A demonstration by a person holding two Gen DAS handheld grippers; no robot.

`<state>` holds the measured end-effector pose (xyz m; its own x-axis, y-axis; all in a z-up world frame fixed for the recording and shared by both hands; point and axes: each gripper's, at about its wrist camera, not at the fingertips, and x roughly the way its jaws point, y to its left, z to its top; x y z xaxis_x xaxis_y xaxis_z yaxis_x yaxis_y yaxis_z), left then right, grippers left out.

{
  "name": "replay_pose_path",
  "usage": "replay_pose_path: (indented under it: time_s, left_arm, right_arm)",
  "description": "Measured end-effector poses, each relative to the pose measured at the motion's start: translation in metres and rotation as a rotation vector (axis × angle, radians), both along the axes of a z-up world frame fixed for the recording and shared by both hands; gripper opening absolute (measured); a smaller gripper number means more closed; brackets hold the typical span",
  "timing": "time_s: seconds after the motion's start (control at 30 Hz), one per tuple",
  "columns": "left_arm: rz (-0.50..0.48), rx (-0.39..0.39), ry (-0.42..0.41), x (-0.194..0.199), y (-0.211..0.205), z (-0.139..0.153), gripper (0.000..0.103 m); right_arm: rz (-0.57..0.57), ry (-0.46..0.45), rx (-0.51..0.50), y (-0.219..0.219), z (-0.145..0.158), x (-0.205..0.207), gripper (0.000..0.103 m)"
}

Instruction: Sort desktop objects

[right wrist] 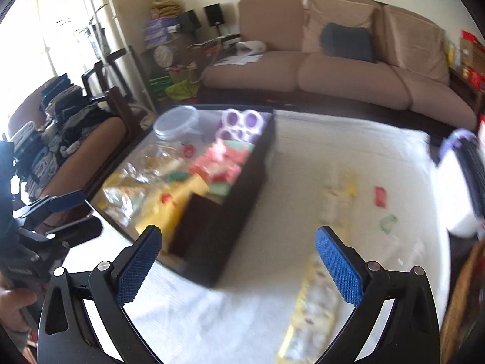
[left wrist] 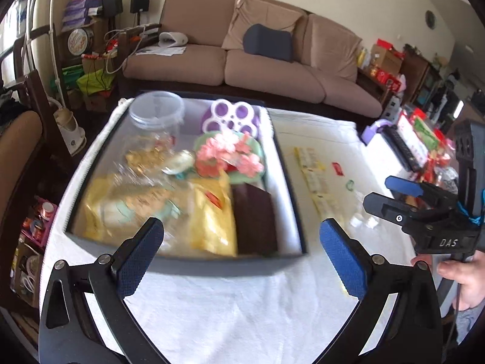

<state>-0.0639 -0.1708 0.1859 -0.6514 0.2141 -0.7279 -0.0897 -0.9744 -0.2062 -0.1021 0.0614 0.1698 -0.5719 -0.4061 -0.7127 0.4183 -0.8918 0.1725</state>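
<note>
The dark box (left wrist: 182, 261) is sitting on the table's (left wrist: 230, 309) left, already crowded; the yellow packet strip (left wrist: 315, 179) is lying loose just right. Both the left tongs (left wrist: 242, 254) and right tongs (right wrist: 238, 265) are gaping apart, empty, between picks; judging next, closing on that strip.

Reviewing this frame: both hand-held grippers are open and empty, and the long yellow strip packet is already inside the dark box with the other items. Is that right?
Not quite. The yellow strip packet still lies on the white cloth outside the dark box, as the right wrist view shows. The left hand-held gripper and right hand-held gripper are indeed open and empty.
</note>
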Motion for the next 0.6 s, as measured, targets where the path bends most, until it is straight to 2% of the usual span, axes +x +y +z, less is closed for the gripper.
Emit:
replay_pose_path:
  time_s: [0.1, 0.27, 0.47, 0.6]
  left_arm:
    - [-0.025, 0.024, -0.014, 0.024, 0.032, -0.016, 0.103]
    - [-0.054, 0.000, -0.061, 0.052, 0.088, -0.061, 0.103]
    - [-0.057, -0.029, -0.092, 0.072, 0.120, -0.107, 0.103]
    - [-0.065, -0.060, -0.093, 0.075, 0.133, -0.126, 0.103]
  right_arm:
    - [-0.071, -0.009, 0.020, 0.040, -0.019, 0.032, 0.103]
    - [-0.176, -0.063, 0.035, 0.089, -0.071, 0.073, 0.103]
    - [-0.265, -0.095, 0.056, 0.128, -0.121, 0.100, 0.103]
    - [-0.288, -0.093, 0.079, 0.146, -0.141, 0.108, 0.103]
